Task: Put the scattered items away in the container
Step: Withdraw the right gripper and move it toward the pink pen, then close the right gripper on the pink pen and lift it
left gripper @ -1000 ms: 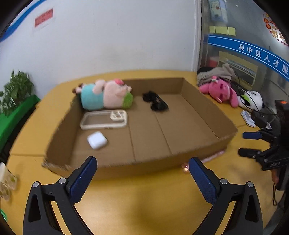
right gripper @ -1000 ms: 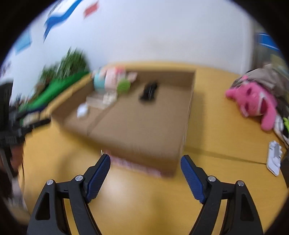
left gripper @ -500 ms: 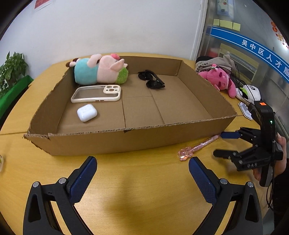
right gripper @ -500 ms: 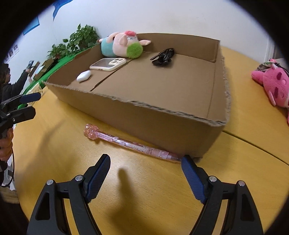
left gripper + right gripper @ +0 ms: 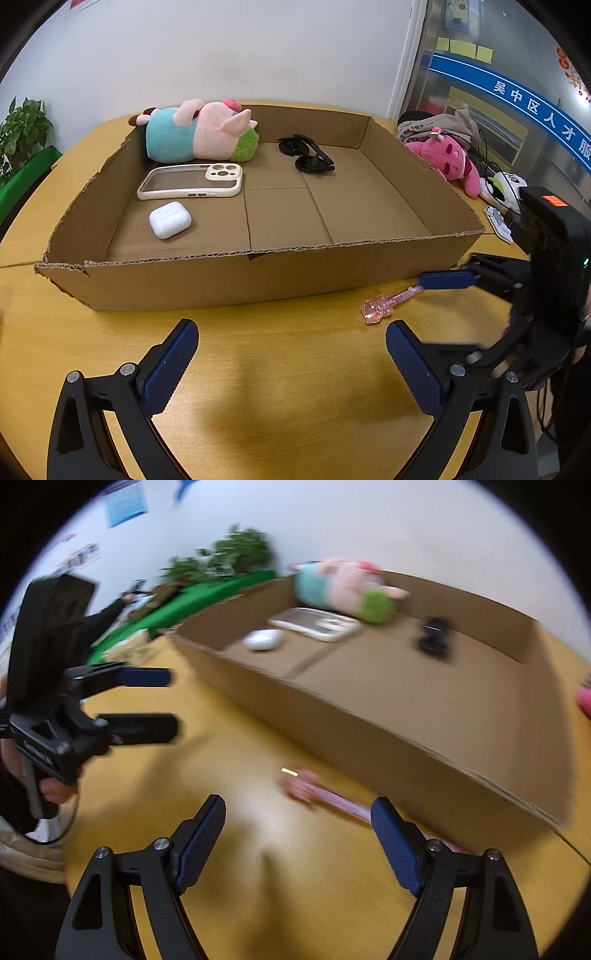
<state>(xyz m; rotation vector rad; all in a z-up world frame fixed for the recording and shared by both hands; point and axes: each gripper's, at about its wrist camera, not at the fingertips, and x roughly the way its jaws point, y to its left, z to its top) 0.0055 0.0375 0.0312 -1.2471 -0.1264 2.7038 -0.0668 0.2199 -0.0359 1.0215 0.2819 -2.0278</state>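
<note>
Four things are already in the cardboard box [image 5: 258, 273]: a pig plush [image 5: 199, 133] at the upper left of the left wrist view, a phone case [image 5: 190, 181] just below it, a white earbud case [image 5: 170, 219] below that, and black sunglasses [image 5: 308, 155] near the upper middle. So I'd call it well underway but not done.

What's clearly left is the pink pen [image 5: 388, 302] with the chunky clear topper. It lies on the yellow surface [image 5: 277, 369] just outside the box's near wall, lower right of center in the left wrist view. In the right wrist view it's blurry, but it shows just above and between that gripper's fingers, with its far end running behind the right-hand finger.

The right gripper [image 5: 297, 834] has its fingers spread wide with nothing in them, and it sits right over the pen, so my guess is the pen is next. The left gripper [image 5: 291, 365] is also spread wide and empty, hanging over bare surface in the lower part of its frame.

There's more stuff at the right edge of the left wrist view: a pink plush [image 5: 450, 162], a panda-looking toy [image 5: 508, 184] and a small white thing [image 5: 498, 221]. Can't tell whether those count as scattered items. If they do, there's a fair bit left.
</note>
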